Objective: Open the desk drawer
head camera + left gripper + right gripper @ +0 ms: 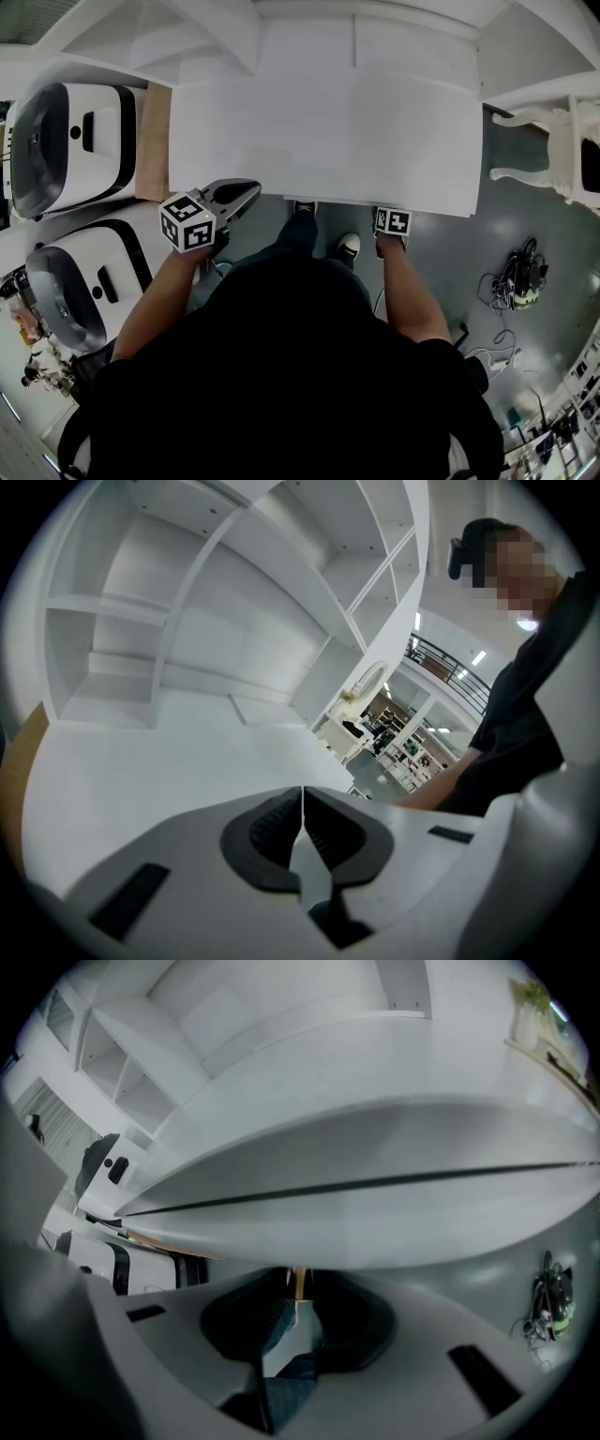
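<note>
The right gripper [298, 1299] has its jaws nearly closed and pinching a small brass pull [297, 1283] at their tips. The pull sits at 12 o'clock from the gripper, on the lower edge of the white drawer [394, 1227]. Only a thin dark seam separates the drawer front from the slab above, so the drawer appears fully shut.

From the head view, this gripper [392, 222] meets the near edge of the tabletop [328, 122] at about 5 o'clock. The left gripper [239, 195] hangs over the 7 o'clock corner. Its own view shows the jaws [302, 803] pressed together on nothing.

Two white machines [75, 141] stand at 9 o'clock and a white chair [562, 141] at 3 o'clock.

The grasp looks made and the pull itself not yet begun. The next move calls for a straight, level draw toward the person, with the pinch kept firm on so slim a pull.
</note>
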Demonstrator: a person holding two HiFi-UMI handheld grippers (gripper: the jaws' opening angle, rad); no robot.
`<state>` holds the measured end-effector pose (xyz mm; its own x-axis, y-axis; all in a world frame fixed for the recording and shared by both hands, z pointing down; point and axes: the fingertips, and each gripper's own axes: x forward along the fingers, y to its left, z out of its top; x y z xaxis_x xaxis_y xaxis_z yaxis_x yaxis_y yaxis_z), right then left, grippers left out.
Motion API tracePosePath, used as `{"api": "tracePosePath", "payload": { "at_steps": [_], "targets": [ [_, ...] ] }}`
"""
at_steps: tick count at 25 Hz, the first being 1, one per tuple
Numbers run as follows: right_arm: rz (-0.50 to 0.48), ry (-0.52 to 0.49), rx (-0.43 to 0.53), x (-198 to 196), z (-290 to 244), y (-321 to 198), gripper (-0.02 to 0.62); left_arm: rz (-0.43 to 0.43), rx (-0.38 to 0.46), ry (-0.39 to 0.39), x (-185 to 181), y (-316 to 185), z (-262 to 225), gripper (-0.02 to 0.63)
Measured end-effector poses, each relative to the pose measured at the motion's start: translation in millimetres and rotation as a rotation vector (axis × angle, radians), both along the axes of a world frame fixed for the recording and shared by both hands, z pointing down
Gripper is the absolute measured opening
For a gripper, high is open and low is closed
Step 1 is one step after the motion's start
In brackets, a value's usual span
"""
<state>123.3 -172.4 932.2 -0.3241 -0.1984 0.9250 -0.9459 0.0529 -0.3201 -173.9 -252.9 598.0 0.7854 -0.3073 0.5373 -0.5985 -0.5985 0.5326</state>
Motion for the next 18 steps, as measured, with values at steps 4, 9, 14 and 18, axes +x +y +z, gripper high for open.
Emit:
{"api": "tracePosePath", "payload": {
  "at_steps": [4,9,14,18],
  "targets": [
    [0.009,-0.001,-0.011,0,0,0,0.086,0.006,0.002,0.001,3,3,-1,0.014],
    [0.019,-0.008,-0.027,0,0,2,0.083,0.009,0.011,-0.003,5,8,-6,0.014],
    [0.012,-0.018,-0.032,-1,0,3,0.078,0.007,0.028,-0.013,9,18,-13,0.014],
    [0.004,-0.033,-0.031,-1,-2,11,0.072,0.002,0.033,-0.021,14,32,-17,0.014]
  ]
}}
